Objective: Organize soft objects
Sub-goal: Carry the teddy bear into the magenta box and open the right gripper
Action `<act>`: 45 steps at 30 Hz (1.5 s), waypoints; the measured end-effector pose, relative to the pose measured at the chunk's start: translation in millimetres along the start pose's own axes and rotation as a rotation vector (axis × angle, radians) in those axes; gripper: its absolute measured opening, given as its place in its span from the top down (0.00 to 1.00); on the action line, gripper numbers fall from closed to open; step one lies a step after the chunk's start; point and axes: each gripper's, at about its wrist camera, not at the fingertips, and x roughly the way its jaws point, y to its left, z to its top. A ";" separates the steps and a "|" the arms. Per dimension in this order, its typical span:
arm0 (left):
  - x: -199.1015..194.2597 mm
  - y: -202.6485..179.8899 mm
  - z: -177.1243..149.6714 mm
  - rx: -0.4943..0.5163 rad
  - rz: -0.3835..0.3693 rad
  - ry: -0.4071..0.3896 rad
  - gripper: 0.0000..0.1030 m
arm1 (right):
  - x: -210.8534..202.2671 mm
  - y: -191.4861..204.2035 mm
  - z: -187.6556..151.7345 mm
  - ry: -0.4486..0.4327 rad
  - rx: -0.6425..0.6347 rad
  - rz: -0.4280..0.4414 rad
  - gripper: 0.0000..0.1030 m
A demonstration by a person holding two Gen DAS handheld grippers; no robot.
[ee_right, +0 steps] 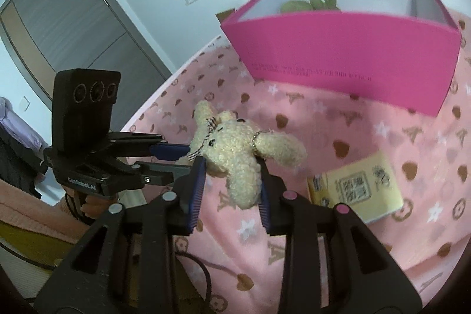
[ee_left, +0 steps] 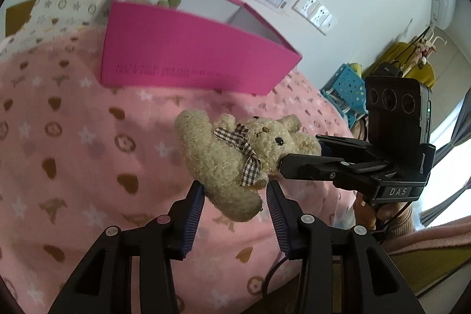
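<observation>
A cream teddy bear [ee_left: 226,155] with a checked bow hangs above the pink bedspread [ee_left: 73,137]. My right gripper [ee_right: 231,167] is shut on the bear's head [ee_right: 235,149]; it shows in the left wrist view [ee_left: 290,158] coming in from the right. My left gripper [ee_left: 235,187] has its jaws on either side of the bear's lower body, close to it, and shows in the right wrist view [ee_right: 176,158]. A pink box [ee_left: 188,49] with white inner walls stands behind, with a green soft toy [ee_right: 312,2] inside.
A yellow tissue pack [ee_right: 356,187] lies on the bedspread at the right. A blue perforated crate [ee_left: 347,90] and a yellow item stand beyond the bed edge. A wall map hangs behind the box. A grey door [ee_right: 73,19] is at the left.
</observation>
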 end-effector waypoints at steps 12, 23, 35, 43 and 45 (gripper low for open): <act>-19.7 -17.9 56.5 0.088 0.042 -0.112 0.58 | -26.4 6.2 57.0 -0.103 -0.101 -0.027 0.66; -26.5 -14.6 108.1 0.136 0.119 -0.179 0.58 | -23.9 -8.3 107.6 -0.162 -0.096 -0.029 0.66; -7.8 9.8 150.6 0.119 0.202 -0.147 0.58 | 3.1 -33.1 148.2 -0.132 -0.080 -0.062 0.66; 6.9 27.0 161.7 0.101 0.259 -0.111 0.58 | 26.1 -49.5 155.8 -0.083 -0.049 -0.068 0.66; 9.9 31.5 162.8 0.095 0.267 -0.103 0.58 | 31.6 -52.7 157.0 -0.071 -0.041 -0.068 0.66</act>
